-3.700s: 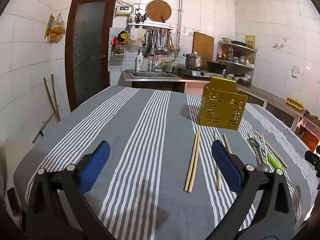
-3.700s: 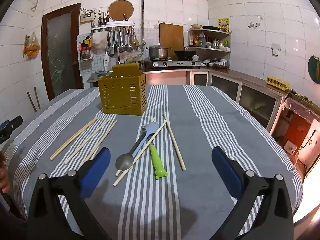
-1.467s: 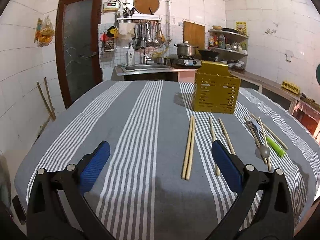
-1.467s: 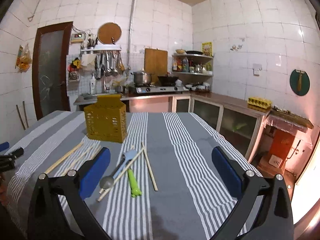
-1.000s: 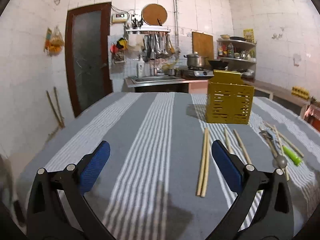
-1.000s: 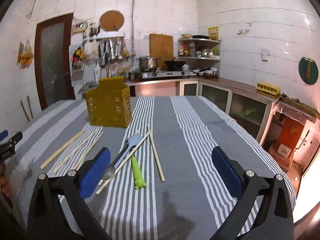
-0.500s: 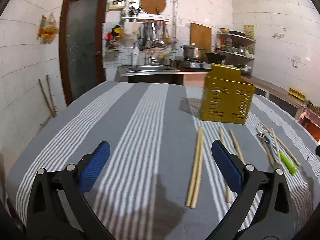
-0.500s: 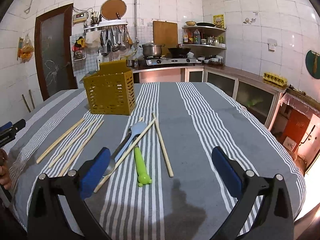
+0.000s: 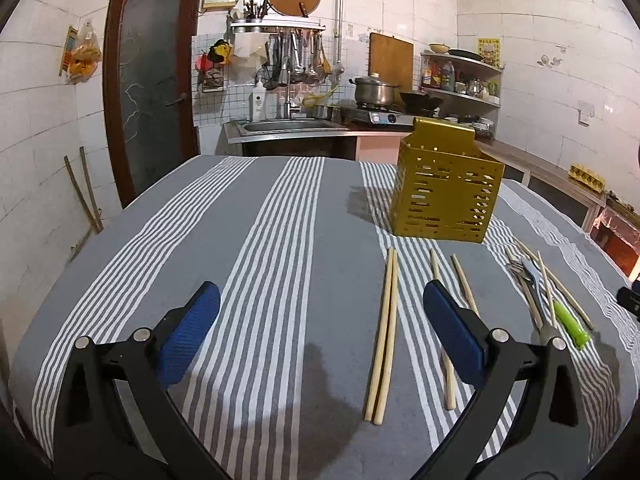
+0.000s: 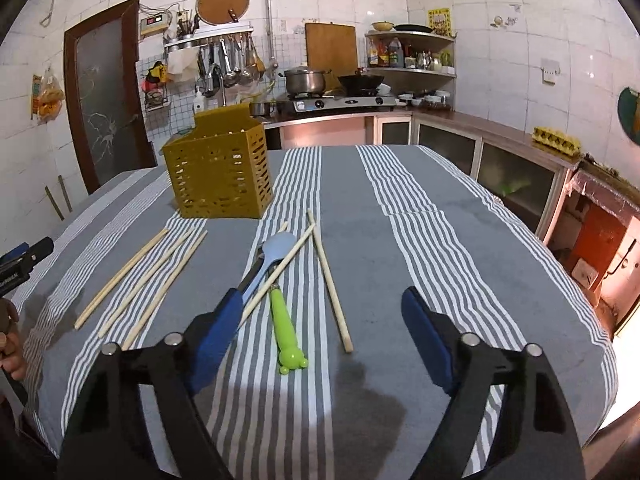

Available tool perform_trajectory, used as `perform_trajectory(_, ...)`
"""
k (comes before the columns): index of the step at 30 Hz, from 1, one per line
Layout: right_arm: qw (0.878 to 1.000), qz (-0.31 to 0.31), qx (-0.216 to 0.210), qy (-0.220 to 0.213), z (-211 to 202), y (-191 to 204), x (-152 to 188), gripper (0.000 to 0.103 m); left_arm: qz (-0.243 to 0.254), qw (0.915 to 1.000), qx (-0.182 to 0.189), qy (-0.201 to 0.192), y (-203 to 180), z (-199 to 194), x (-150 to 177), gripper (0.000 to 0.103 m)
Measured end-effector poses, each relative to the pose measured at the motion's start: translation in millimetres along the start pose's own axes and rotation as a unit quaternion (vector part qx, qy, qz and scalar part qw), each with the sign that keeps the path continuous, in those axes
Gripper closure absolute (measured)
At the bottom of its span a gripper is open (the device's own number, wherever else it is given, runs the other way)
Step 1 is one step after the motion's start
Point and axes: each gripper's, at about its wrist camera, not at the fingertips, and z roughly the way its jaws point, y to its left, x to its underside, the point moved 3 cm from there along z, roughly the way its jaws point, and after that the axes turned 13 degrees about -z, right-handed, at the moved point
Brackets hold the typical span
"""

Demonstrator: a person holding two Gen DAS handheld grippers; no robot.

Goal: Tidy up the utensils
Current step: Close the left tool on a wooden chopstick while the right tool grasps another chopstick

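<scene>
1. Utensils lie loose on the striped grey worktop point(image 10: 420, 240): pale wooden chopsticks point(image 9: 385, 332), a light blue spoon point(image 10: 269, 258), a green-handled piece point(image 10: 285, 328).
2. Yellow perforated plastic holder point(image 10: 222, 176) stands behind them.
3. Left tool point(image 9: 320, 332) and right tool point(image 10: 322, 336) are both wide, holding nothing.
4. No pickup seems begun; next, probably lower onto one utensil.

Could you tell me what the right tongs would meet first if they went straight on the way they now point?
Probably the striped tablecloth. The right tongs are open and angled down at it, with the single chopstick and green-handled utensil lying between the fingers' lines, so those may be touched first. Depth is unclear.
</scene>
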Motion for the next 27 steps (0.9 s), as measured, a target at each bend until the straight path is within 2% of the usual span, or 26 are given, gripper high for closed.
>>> perform_trajectory(3, 1.000, 0.008, -0.008, 0.007, 8.2, 1.5, -1.2, 0.036, 0.010, 0.9999, 0.003, 0.001, -3.0, 1.8, -2.6, 0.005)
perform_trajectory(9, 0.999, 0.008, -0.026, 0.026, 25.2, 11.0, -7.5, 0.040, 0.014, 0.9999, 0.004, 0.003, -3.1, 6.5, -6.7, 0.005)
perform_trajectory(14, 0.998, 0.005, -0.040, 0.052, 45.6, 13.9, -15.2, 0.055, 0.005, 0.9999, 0.001, 0.017, 1.8, 20.0, -10.8, 0.005)
perform_trajectory(27, 0.994, 0.013, -0.049, 0.099, 105.1, 19.0, -34.8, 0.059, 0.026, 0.9985, 0.017, 0.045, -15.5, 61.8, -17.5, 0.008)
